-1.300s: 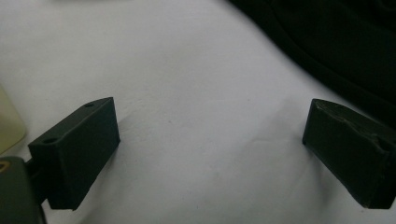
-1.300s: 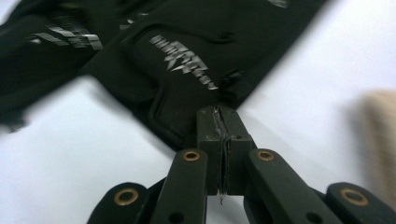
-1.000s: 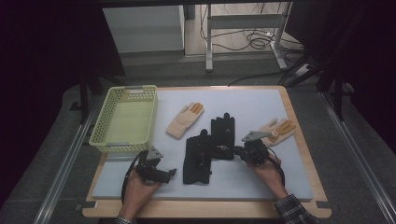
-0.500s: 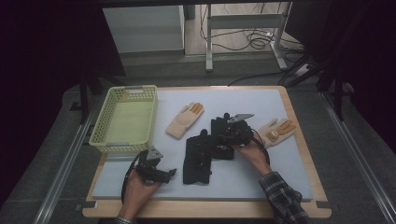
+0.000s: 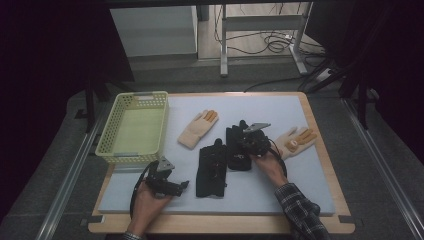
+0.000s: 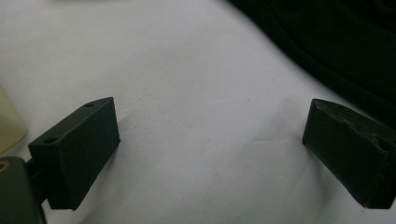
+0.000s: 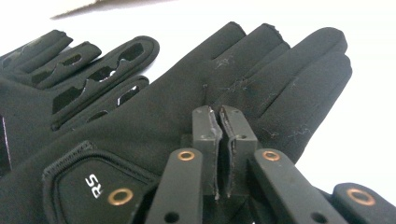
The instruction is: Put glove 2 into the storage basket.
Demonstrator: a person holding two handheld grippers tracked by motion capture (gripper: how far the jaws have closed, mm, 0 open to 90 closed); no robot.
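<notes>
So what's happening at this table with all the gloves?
A person holds a two-jaw gripper in each hand over a padded table. The right gripper has just closed its jaws and sits on a black glove in the middle; the jaws meet pad to pad, and whether they pinch any fabric I cannot tell. The left gripper rests open near the front edge with nothing between its jaws. A second black glove, two tan gloves and a yellow basket lie around.
</notes>
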